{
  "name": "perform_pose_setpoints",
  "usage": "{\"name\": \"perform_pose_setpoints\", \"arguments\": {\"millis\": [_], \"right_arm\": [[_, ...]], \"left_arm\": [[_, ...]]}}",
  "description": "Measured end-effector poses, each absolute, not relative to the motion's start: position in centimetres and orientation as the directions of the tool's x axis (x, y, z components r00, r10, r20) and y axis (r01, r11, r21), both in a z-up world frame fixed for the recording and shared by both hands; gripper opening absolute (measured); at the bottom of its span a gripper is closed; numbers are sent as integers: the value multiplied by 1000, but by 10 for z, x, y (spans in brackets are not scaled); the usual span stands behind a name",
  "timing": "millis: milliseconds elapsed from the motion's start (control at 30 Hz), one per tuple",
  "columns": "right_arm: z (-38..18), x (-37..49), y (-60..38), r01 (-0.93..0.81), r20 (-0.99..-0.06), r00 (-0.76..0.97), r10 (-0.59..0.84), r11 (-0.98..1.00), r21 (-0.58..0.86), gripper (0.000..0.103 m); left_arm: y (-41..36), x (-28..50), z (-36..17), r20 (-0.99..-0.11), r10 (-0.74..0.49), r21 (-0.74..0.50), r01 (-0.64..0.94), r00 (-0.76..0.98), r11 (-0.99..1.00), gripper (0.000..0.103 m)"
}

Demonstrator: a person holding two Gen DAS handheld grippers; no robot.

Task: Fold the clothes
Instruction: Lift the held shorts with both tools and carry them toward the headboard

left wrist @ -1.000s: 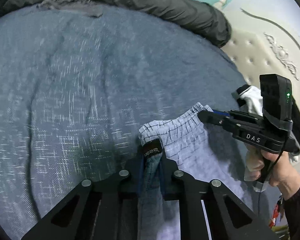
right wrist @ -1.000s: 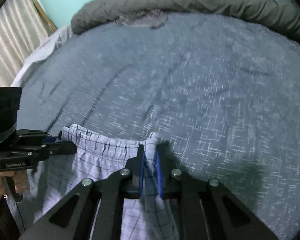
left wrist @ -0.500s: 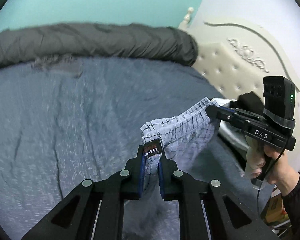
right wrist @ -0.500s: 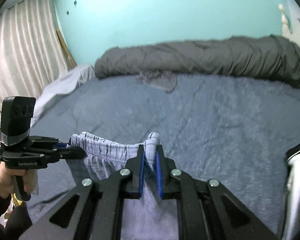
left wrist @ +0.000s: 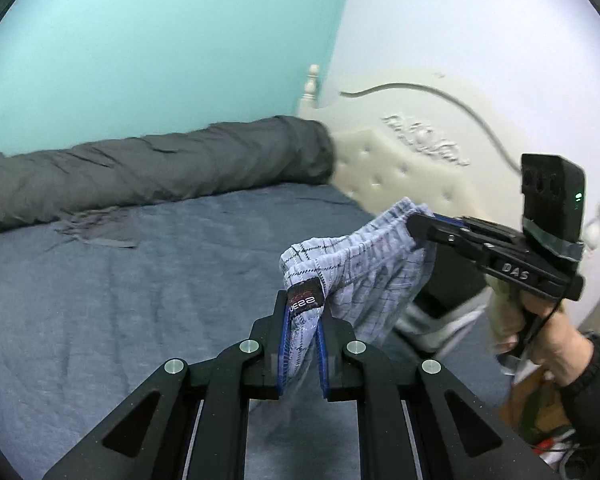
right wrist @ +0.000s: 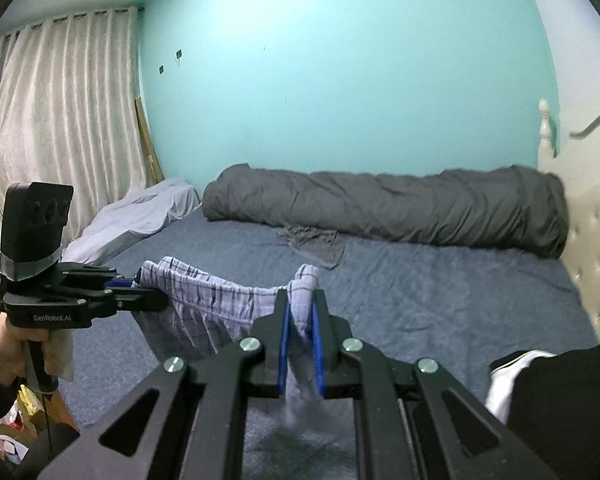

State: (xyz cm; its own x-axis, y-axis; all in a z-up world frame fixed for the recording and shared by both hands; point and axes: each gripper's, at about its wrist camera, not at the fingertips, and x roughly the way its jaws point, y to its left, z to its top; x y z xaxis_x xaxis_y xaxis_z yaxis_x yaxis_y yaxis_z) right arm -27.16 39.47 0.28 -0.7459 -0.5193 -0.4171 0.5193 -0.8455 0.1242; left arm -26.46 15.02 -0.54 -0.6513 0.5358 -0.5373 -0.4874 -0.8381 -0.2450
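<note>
Left tongs (left wrist: 303, 322), right tongs (right wrist: 300, 320), gripping plaid shorts (left wrist: 360, 268)

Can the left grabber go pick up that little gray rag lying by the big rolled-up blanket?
Probably not yet. The left gripper is shut on the plaid shorts, and the right gripper pinches their other end. Open bed lies between it and the gray cloth, so it must let go first.

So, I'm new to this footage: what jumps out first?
A pale checked pair of shorts hangs stretched in the air between the left gripper and right gripper, each clamped on its waistband. Behind it, a rolled grey duvet lies across the blue bed against the turquoise wall.
</note>
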Motion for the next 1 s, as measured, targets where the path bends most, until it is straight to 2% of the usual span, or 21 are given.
{"name": "perform_pose_setpoints", "arguments": {"millis": [467, 833, 1000], "right_arm": [[52, -188, 500, 429, -385, -825, -414, -902, 50, 9], [68, -158, 588, 310, -369, -878, -304, -950, 46, 9], [73, -150, 623, 261, -375, -892, -253, -965, 33, 9]], "left_arm": [[267, -207, 46, -519, 621, -180, -636, -587, -751, 12], [372, -204, 65, -525, 659, -137, -711, -538, -690, 12], [408, -208, 67, -519, 690, -155, -738, -505, -657, 11]]}}
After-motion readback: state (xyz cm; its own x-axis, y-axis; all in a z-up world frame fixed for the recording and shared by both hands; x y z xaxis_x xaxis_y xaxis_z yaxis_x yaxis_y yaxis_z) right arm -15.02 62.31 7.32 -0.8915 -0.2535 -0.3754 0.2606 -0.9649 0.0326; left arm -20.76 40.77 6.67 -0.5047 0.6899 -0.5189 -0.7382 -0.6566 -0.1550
